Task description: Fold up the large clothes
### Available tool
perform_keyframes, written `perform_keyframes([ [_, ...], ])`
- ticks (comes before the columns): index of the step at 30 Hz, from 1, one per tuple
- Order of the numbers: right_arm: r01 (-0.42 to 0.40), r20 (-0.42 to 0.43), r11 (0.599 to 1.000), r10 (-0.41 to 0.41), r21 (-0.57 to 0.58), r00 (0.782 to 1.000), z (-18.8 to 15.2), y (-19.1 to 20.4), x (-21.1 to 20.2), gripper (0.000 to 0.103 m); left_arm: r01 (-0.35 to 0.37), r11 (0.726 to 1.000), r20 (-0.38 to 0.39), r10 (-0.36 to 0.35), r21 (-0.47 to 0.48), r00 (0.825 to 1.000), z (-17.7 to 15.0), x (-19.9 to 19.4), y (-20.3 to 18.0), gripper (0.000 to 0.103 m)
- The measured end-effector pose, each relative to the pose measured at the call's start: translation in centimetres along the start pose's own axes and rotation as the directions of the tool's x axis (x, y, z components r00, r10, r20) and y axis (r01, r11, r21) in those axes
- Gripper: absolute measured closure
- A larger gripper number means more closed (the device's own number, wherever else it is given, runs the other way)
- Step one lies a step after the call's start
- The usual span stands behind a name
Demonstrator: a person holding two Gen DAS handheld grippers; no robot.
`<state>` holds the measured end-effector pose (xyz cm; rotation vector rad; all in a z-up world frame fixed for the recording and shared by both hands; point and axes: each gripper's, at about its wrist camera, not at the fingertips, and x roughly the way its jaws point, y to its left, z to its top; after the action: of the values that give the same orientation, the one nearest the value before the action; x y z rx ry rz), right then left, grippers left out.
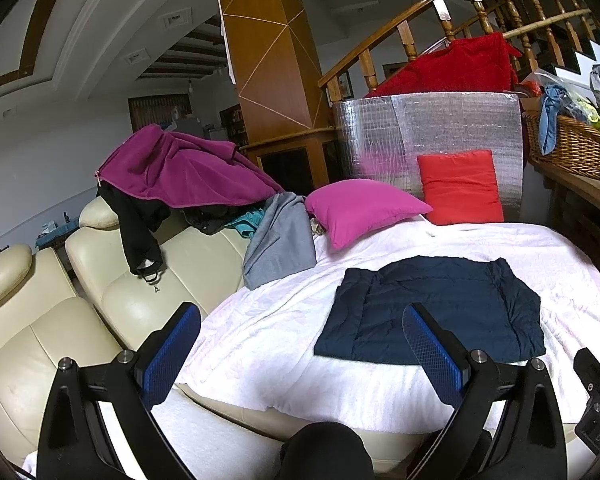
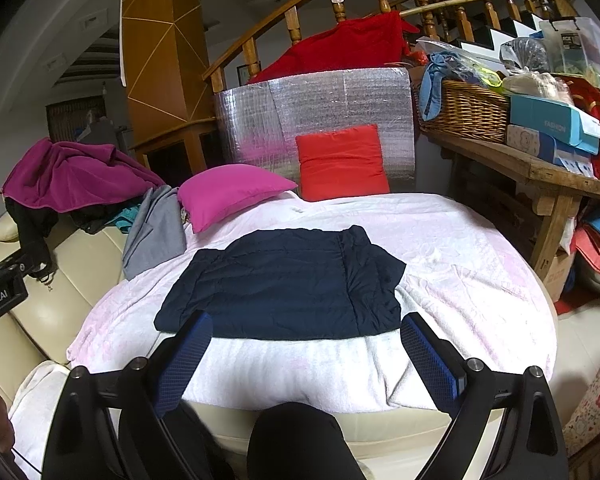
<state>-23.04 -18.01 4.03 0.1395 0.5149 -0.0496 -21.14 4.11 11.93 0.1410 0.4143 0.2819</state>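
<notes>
A navy quilted jacket [image 1: 436, 312] [image 2: 288, 288] lies folded into a flat rectangle on the pale pink blanket [image 1: 284, 320] [image 2: 460, 264] that covers the sofa seat. My left gripper [image 1: 302, 314] is open and hangs above the blanket's front left edge, short of the jacket's near left corner, holding nothing. My right gripper [image 2: 306, 322] is also open, straddling the jacket's near edge from above, with nothing between its blue pads [image 2: 432, 356]. More clothes wait at the left: a magenta fleece [image 1: 180, 168] [image 2: 72, 176], a black garment [image 1: 140, 232] and a grey one [image 1: 280, 240] [image 2: 156, 228].
A magenta pillow [image 1: 364, 212] [image 2: 228, 192] and a red pillow [image 1: 460, 186] [image 2: 342, 162] stand at the blanket's far end against a silver foil panel [image 1: 440, 128]. A wooden bench [image 2: 540, 172] with a wicker basket [image 2: 464, 112] and boxes borders the right. Cream sofa backs [image 1: 32, 344] rise at left.
</notes>
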Motion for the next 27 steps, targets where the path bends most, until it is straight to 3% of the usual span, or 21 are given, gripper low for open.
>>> perform_keyframes([
  [27, -0.005, -0.012, 1.0, 0.005, 0.002, 1.0, 0.02, 0.28, 0.03, 0.006, -0.005, 1.0, -0.001, 0.005, -0.006, 1.0, 0.11, -0.01, 0.12, 0.002],
])
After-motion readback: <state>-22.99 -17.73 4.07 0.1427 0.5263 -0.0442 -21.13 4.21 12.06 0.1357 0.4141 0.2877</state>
